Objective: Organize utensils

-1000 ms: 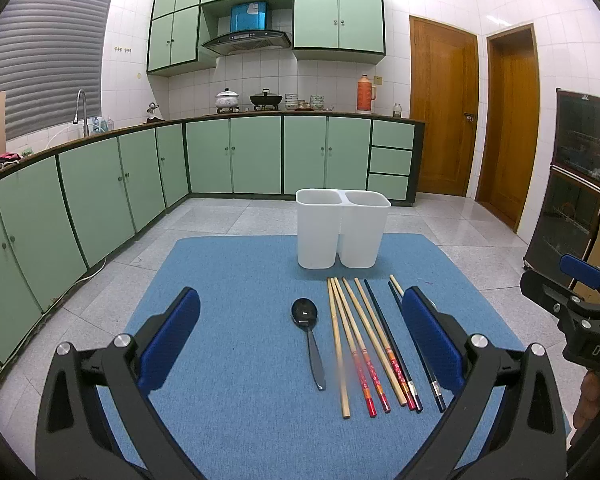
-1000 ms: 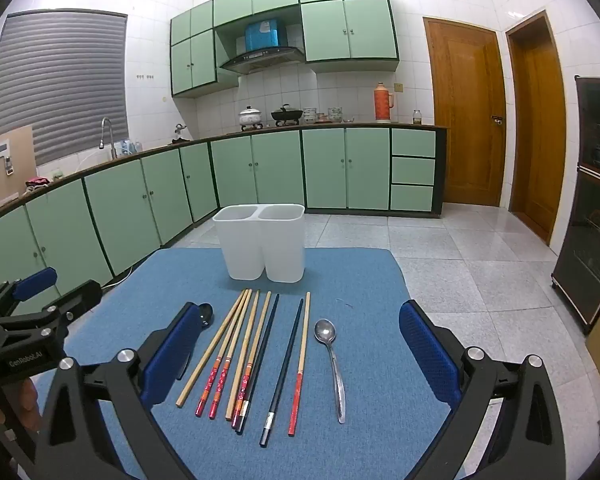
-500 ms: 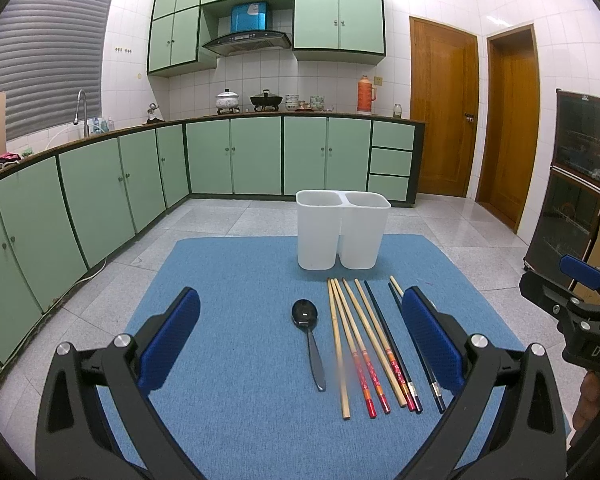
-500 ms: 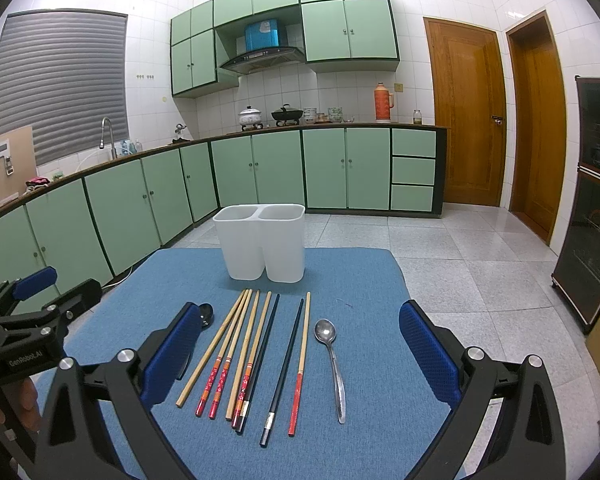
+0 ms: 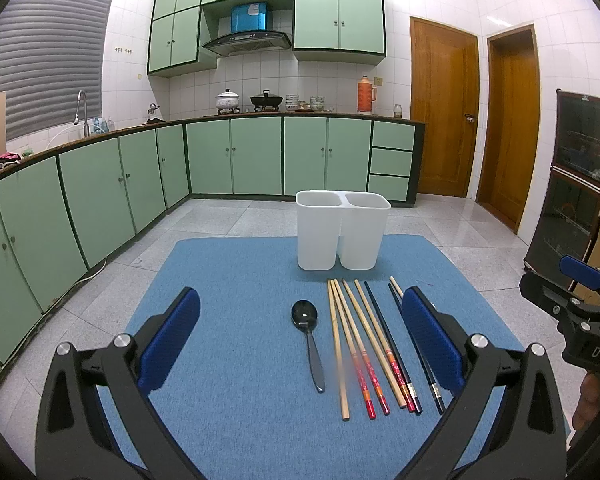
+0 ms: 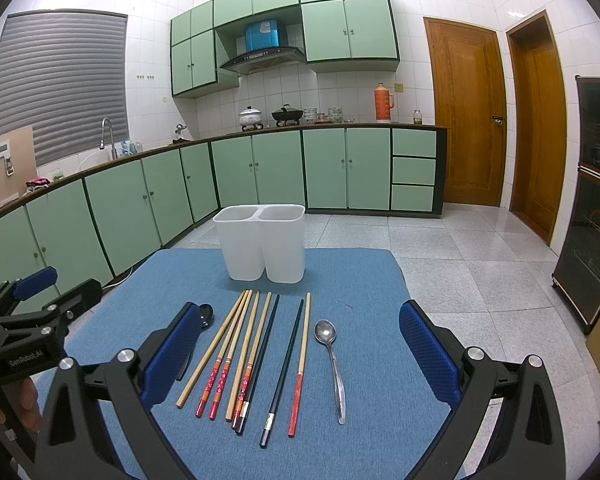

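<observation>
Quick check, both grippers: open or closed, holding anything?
Left gripper: open, holding nothing, above the blue mat.
Right gripper: open, holding nothing, above the chopsticks.

Matt blue cloth mat [image 5: 240, 360], glossy metal spoon [image 6: 334, 360]

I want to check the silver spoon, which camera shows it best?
The right wrist view: the silver spoon lies fully exposed on the blue mat, right of the chopsticks. In the left wrist view it is hidden behind the left gripper's right finger.
</observation>
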